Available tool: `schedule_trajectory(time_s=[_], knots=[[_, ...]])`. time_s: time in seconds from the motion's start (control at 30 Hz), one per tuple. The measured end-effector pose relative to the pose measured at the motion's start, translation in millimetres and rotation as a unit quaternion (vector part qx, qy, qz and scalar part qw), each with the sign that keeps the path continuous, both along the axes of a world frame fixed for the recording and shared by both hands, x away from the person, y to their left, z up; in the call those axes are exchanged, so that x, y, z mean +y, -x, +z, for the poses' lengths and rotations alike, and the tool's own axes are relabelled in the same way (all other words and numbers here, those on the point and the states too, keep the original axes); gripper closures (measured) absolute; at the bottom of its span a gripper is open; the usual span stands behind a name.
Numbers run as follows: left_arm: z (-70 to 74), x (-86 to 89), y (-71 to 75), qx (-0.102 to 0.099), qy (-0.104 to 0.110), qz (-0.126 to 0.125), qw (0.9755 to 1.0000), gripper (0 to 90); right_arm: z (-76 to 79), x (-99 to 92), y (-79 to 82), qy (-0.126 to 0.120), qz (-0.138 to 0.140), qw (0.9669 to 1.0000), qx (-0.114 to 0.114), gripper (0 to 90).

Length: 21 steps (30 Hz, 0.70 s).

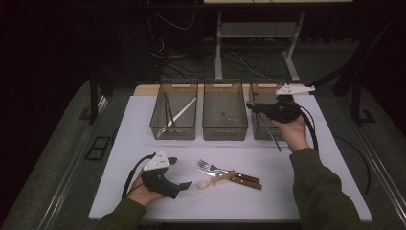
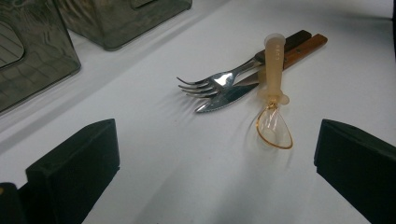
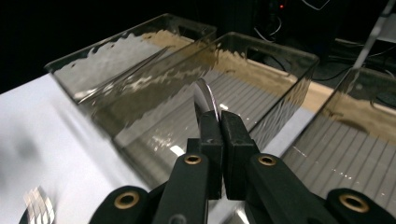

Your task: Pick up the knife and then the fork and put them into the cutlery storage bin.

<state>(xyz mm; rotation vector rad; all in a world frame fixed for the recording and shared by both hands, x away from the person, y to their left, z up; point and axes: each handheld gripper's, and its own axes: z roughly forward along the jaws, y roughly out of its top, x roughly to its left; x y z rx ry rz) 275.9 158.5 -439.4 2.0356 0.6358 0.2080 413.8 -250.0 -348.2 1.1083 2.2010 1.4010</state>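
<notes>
The spoon near the desk's front edge bears small raised letters on its handle (too blurred to read).

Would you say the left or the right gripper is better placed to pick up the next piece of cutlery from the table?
Left. The left gripper rests open beside the spoon, fork and knife, facing them. The right gripper is shut on a utensil up by the right bin.

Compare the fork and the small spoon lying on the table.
The fork is shiny metal with a dark wooden handle; the spoon is see-through amber plastic with a pale, thick handle. The fork lies under the spoon's handle, which crosses over it. Both lie flat on the white table, touching.
</notes>
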Motion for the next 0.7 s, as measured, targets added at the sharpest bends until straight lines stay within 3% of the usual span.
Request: schedule_trajectory(time_s=[0.43,0.7], knots=[[0.7,-0.1,-0.3,-0.002,0.0,-0.003,1.0,0.0,18.9,47.3,-56.0,0.012,-0.033,0.9993,-0.011,88.6],[0.8,0.0,-1.5,-0.006,-0.005,-0.008,0.9999,0.0,14.4,76.7,-83.9,0.032,-0.043,0.9986,-0.004,88.5]])
